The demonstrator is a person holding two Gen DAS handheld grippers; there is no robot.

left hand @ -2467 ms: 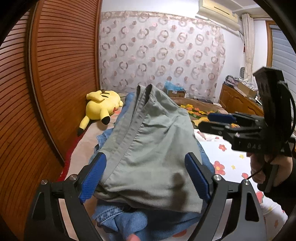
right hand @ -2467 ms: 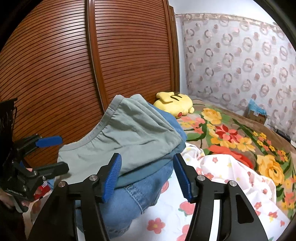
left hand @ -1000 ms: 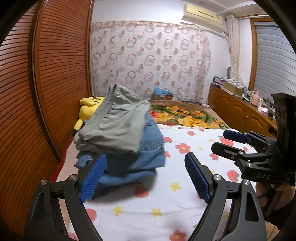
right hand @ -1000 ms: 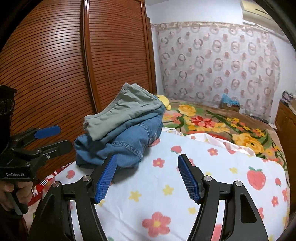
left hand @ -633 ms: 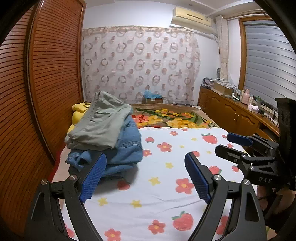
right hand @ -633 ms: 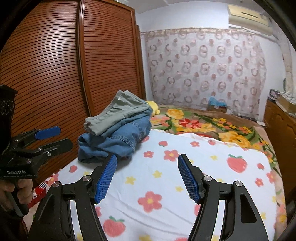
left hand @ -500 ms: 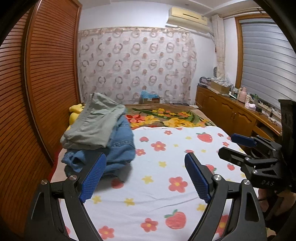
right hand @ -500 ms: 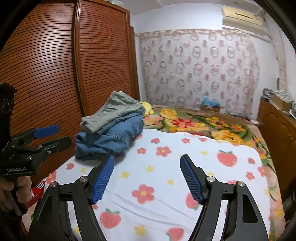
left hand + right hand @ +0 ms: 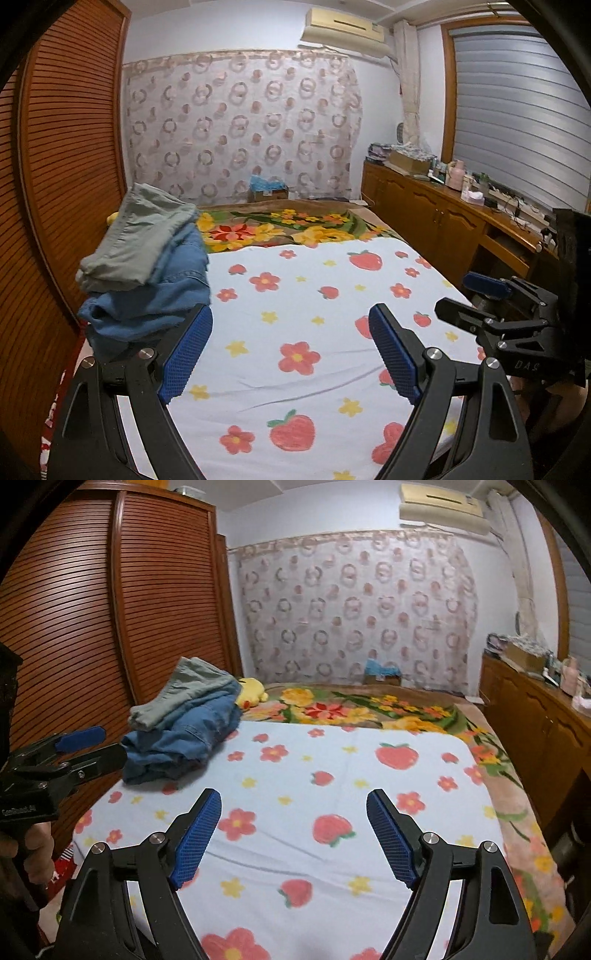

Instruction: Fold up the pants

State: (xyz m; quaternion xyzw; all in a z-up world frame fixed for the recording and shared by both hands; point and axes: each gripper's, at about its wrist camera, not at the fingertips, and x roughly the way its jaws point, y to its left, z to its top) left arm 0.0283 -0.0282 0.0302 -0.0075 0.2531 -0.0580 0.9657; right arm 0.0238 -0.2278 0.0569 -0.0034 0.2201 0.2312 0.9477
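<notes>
My left tool (image 9: pixel 290 349) gaped empty | right tool (image 9: pixel 293 834) was opening, empty | folded pants (image 9: pixel 184 716) stacked at ten o'clock on bed (image 9: pixel 332 775)

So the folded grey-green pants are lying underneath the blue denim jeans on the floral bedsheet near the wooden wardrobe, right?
Not quite: the folded grey-green pants lie on top of the blue denim jeans, not underneath, on the floral bedsheet near the wooden wardrobe. The right wrist view shows it.
</notes>
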